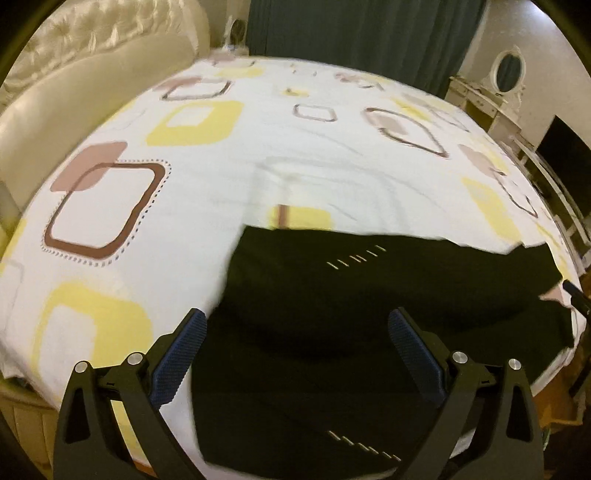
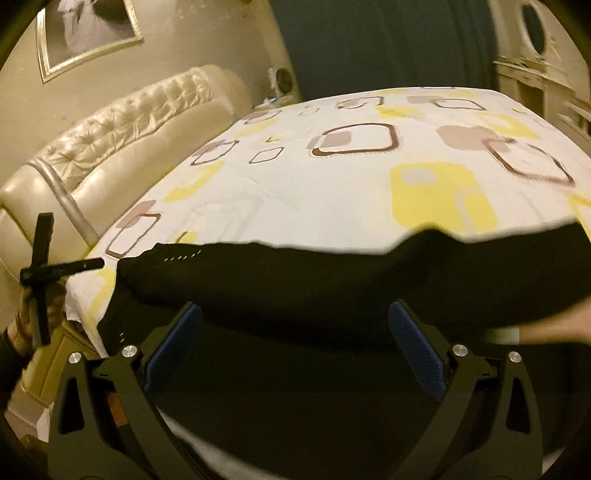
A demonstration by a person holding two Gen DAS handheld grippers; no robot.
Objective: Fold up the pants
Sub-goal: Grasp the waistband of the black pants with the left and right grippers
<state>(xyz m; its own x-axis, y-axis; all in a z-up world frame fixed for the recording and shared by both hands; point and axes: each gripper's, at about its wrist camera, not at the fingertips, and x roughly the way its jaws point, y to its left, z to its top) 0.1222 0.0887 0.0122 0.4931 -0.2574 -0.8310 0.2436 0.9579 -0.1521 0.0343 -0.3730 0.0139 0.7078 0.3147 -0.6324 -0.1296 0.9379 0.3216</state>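
Black pants (image 1: 369, 314) on bed (image 1: 221, 177).

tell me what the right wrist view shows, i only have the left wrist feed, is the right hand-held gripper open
Observer: Yes, the right hand-held gripper is open over the black pants, gripping nothing.
Operator: anything on the wall
Observer: A framed picture hangs above the tufted headboard.
Operator: can you see my left one from there
Observer: Yes, the left hand-held gripper shows at that view's left edge, off the bedsheet.
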